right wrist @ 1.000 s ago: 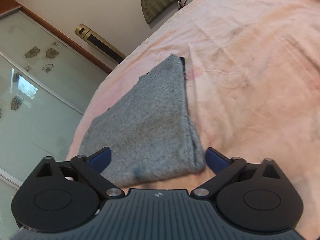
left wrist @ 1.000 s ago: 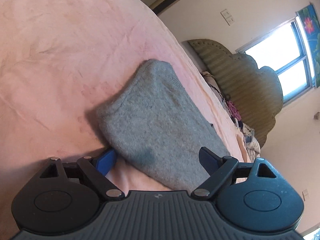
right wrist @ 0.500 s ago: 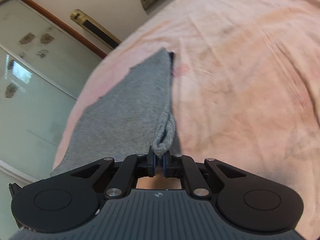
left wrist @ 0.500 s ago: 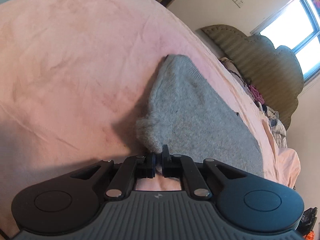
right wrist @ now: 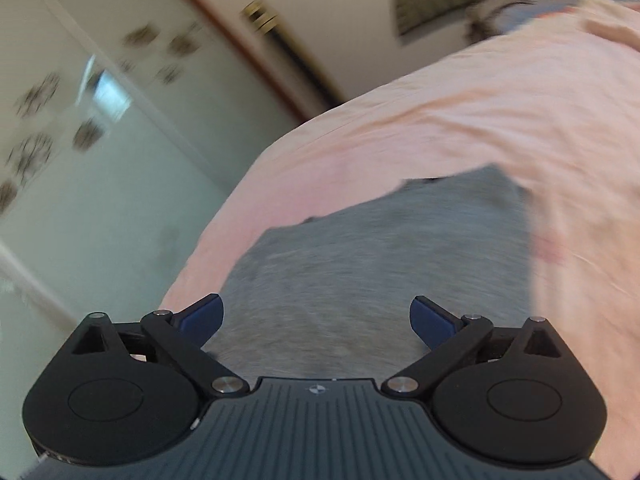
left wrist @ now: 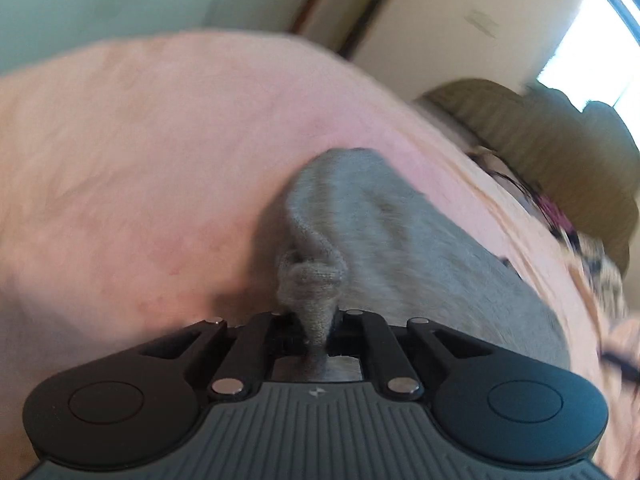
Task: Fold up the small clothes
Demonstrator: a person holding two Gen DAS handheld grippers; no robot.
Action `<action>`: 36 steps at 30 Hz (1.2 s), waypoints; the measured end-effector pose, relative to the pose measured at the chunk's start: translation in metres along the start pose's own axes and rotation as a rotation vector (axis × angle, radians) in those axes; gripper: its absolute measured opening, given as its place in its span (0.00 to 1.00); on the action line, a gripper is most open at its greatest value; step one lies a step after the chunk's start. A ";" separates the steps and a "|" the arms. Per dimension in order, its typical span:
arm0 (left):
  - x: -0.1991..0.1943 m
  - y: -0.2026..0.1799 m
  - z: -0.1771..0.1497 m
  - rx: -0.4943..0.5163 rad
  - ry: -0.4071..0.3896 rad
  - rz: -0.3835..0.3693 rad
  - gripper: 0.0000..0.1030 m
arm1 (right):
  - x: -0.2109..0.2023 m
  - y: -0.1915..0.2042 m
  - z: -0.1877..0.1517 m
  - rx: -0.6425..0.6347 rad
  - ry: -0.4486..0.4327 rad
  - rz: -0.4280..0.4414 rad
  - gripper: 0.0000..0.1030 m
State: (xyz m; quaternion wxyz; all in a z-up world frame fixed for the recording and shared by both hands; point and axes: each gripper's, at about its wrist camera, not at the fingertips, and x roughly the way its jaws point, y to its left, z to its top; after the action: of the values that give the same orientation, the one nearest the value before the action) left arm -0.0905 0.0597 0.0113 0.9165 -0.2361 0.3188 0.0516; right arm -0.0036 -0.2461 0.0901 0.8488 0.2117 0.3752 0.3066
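The left tool [left wrist: 318, 330] is clamped on a bunched corner of the grey knit garment [left wrist: 400, 248], which lies on the pink bed cover [left wrist: 140, 160] and runs from the frame's lower centre toward the right; the right tool [right wrist: 318, 318] hangs with its blue pads [right wrist: 202, 316] spread wide above the same garment [right wrist: 380, 264], gripping nothing. Both views are blurred, so the cloth's exact edges are hard to read. To fold well, I judge the left tool should carry its corner low and level across the garment; the right tool should take the matching corner first, so the edge travels straight and lands aligned.
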 end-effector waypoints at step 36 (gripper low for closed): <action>-0.002 -0.221 -0.091 0.793 0.024 -0.423 0.05 | 0.028 -0.053 0.099 -0.177 0.220 -0.082 0.17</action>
State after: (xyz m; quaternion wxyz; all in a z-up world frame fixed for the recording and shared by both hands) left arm -0.0888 -0.1778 0.0387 0.9228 0.0726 0.2695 -0.2657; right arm 0.1063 -0.2781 0.1069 0.8297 0.0856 0.4458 0.3248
